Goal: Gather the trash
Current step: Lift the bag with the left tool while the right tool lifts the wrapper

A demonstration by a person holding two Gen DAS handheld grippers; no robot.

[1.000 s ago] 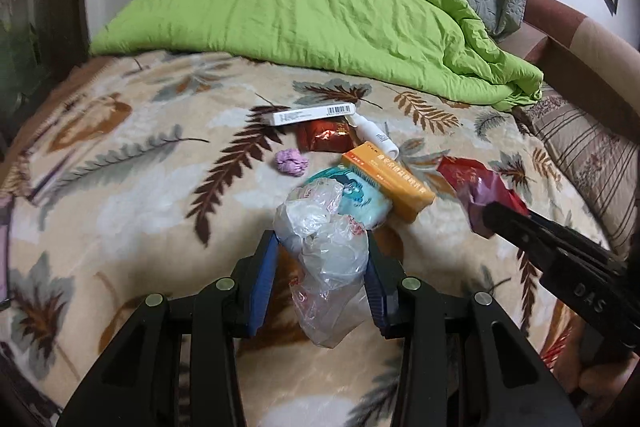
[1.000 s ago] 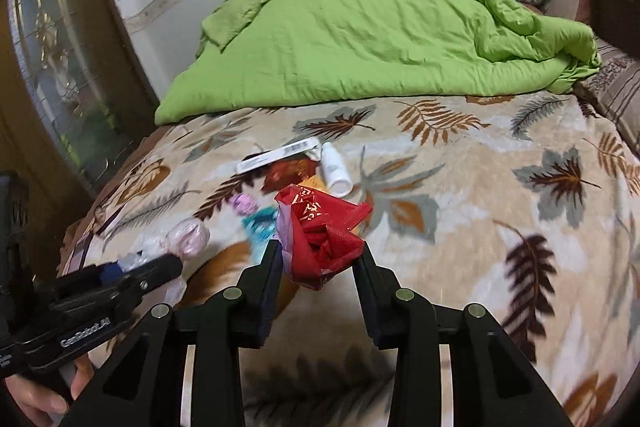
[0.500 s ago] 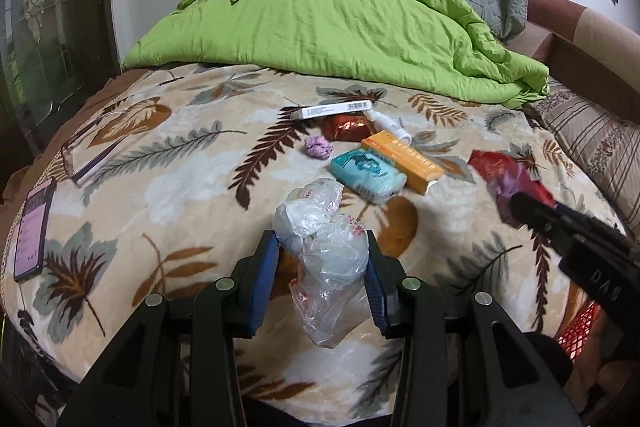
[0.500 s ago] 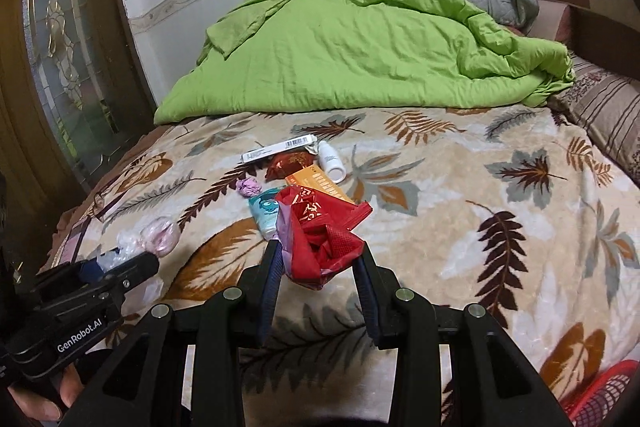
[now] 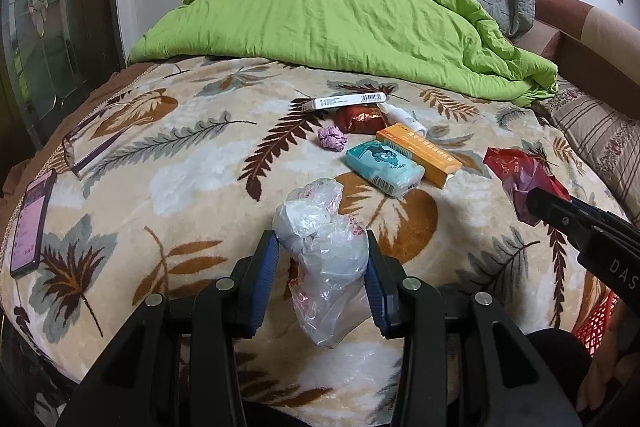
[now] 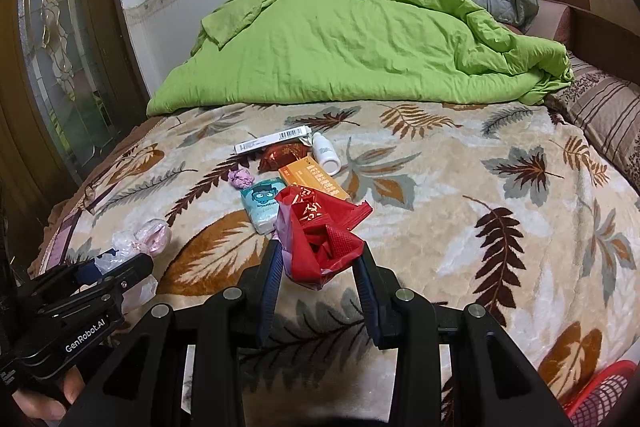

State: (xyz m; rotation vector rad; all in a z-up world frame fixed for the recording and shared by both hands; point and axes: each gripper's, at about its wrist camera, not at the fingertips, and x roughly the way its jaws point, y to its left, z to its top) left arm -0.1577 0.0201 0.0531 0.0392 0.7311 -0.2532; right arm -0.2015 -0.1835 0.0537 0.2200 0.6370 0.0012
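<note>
"GenRobot.AI" on left hand-held gripper point(image 6: 120, 269).

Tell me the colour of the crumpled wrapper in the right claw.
Red, with pale printed markings: the crumpled wrapper, clearest in the right wrist view.

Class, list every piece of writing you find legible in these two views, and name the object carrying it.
"GenRobot.AI": side of the black left claw.
"DAS": black right claw, cut off at the picture edge.
Long white barcoded box, orange carton, teal tissue pack, red printed bag: print too small to read.
</note>
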